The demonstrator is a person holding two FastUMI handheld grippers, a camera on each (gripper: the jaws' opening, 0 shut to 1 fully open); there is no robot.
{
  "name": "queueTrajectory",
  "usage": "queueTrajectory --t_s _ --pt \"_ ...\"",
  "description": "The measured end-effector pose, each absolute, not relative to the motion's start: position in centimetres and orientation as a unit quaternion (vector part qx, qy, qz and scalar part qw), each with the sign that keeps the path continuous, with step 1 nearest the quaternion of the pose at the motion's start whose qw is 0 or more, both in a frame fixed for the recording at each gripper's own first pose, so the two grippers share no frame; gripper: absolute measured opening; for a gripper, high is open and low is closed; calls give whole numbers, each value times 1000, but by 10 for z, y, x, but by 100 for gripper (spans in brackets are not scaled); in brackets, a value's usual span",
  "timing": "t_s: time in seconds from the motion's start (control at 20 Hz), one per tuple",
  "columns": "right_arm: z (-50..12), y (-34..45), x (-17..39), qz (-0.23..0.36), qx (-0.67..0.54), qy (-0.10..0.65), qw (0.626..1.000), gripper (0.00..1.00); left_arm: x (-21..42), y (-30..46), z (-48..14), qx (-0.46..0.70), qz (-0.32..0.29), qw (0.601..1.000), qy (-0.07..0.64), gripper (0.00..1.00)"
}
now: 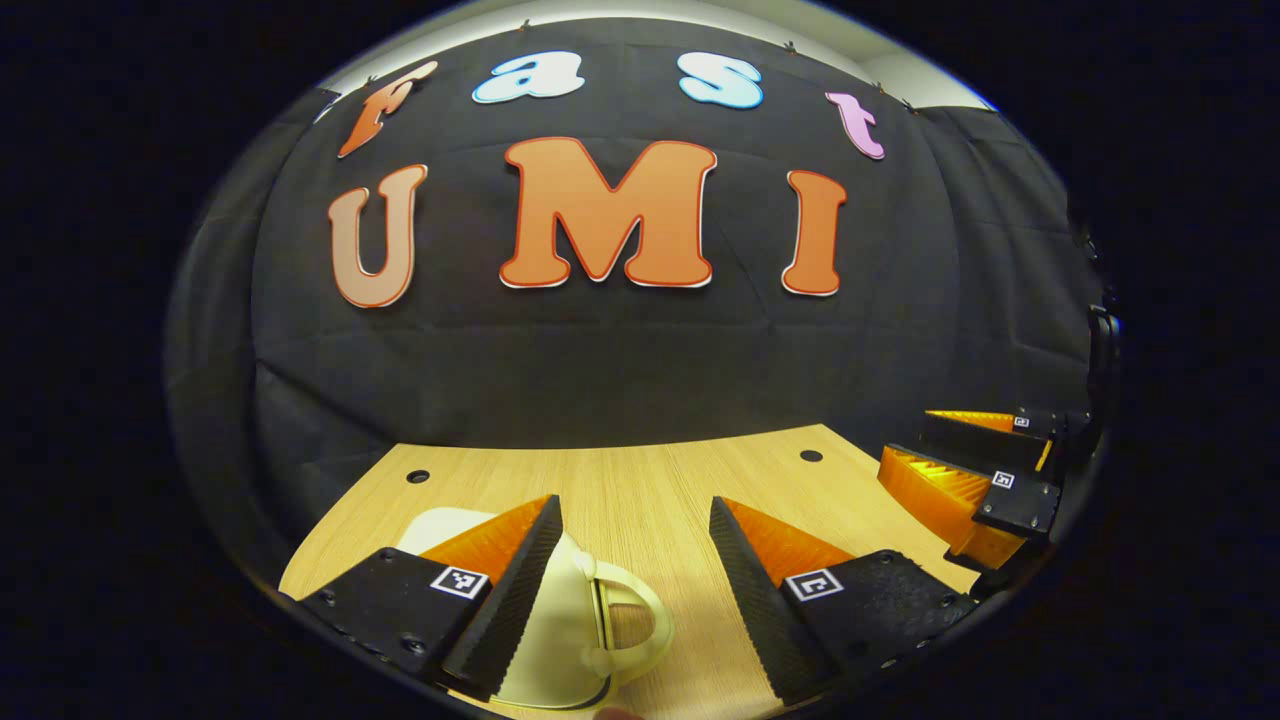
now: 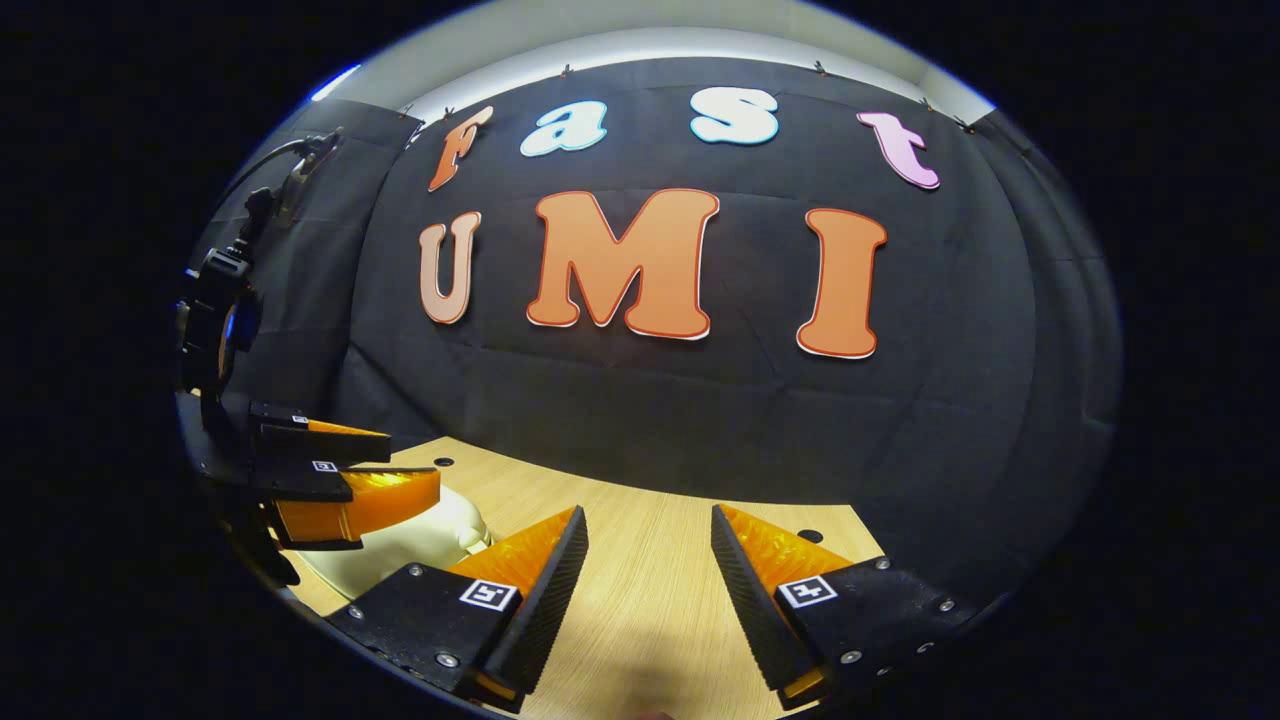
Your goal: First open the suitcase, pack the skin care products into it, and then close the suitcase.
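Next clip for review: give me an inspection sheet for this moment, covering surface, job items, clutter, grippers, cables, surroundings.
Surface: wooden table with small round holes near its far edge.
Job's things: cream suitcase with handle, lying closed under the left gripper; skin care products: nothing seen.
Clutter: nothing seen.
Grippers: left gripper open above the suitcase; right gripper open over bare wood.
Cables: a dark cable above the left gripper's body.
Surroundings: black cloth wall.

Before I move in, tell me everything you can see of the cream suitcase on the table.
The small cream hard-shell suitcase looks like smooth, glossy plastic with rounded corners and a looped carry handle on its edge. It lies flat on the light wooden table and appears closed. The left gripper hangs open above it; whether a finger touches the shell is unclear. The right gripper view shows its rounded end.
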State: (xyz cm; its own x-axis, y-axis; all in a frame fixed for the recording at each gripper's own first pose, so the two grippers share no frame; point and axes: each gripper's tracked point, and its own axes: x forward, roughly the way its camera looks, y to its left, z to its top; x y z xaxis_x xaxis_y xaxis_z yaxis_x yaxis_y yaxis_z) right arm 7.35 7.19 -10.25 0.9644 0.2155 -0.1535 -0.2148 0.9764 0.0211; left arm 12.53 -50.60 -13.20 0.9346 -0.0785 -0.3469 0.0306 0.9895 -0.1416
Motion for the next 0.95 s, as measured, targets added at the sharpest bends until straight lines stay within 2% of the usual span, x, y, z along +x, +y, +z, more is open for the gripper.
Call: queueTrajectory --t_s 0.35,0.95 --pt "-106 69 71 108 4 79 991 81 128 -503 -122 -49 -12 988 145 93" --pt "-114 68 60 117 9 85 989 80 127 -501 -125 -47 5 987 151 93"
